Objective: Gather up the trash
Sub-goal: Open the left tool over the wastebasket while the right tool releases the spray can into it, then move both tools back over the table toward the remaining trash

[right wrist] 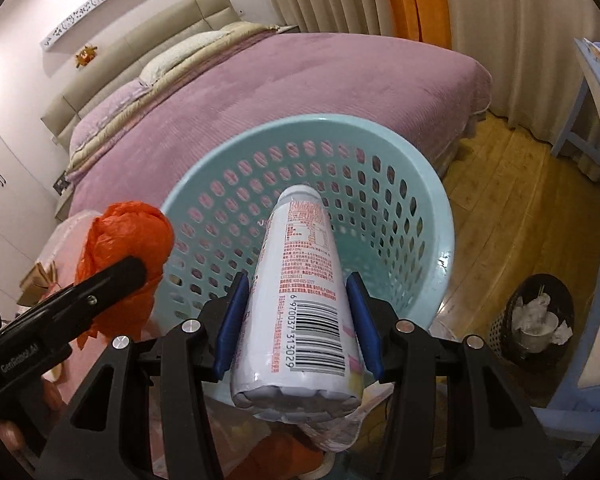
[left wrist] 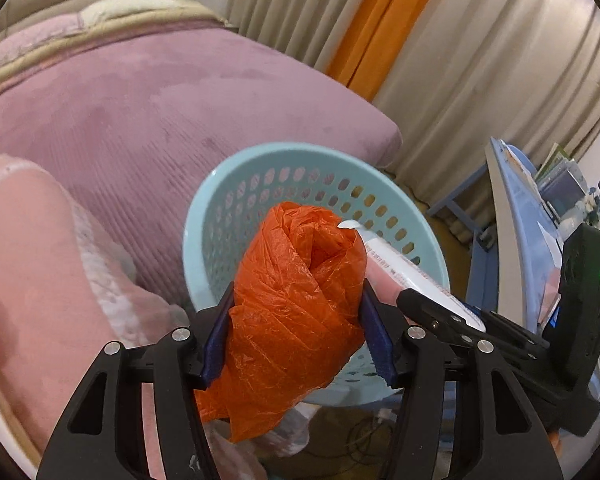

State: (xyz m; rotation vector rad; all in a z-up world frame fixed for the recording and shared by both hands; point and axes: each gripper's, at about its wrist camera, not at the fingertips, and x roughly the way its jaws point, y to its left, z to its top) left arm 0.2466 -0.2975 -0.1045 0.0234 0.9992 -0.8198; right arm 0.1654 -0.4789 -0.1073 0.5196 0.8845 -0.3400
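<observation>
Left gripper (left wrist: 298, 328): closed on a crumpled orange plastic bag (left wrist: 300, 304), blue pads pressing both its sides; the bag's loose end hangs below the jaws.
Right gripper (right wrist: 296, 324): clamped on a white bottle (right wrist: 300, 300) with red print and a barcode, cap end pointing away over the basket.
Basket (right wrist: 432, 216): pale blue, perforated, round; its interior shows nothing in it, and the mouth lies wide open beneath both loads.
Bag position: over the basket's near-left rim in the left wrist view.
Bottle position: above the middle of the opening, rim clear all round it.
Gripper spacing: the two sit side by side, close, the bottle just beside the bag.
Bed (right wrist: 300, 92): mauve cover; its corner touches or stands just behind the basket's far rim.
Floor (right wrist: 512, 208): bare wood to the right of the basket.
Small dark bin (right wrist: 536, 320): on that floor, holding white paper, apart from the basket.
Blue furniture edge (right wrist: 596, 128): closes the right side.
</observation>
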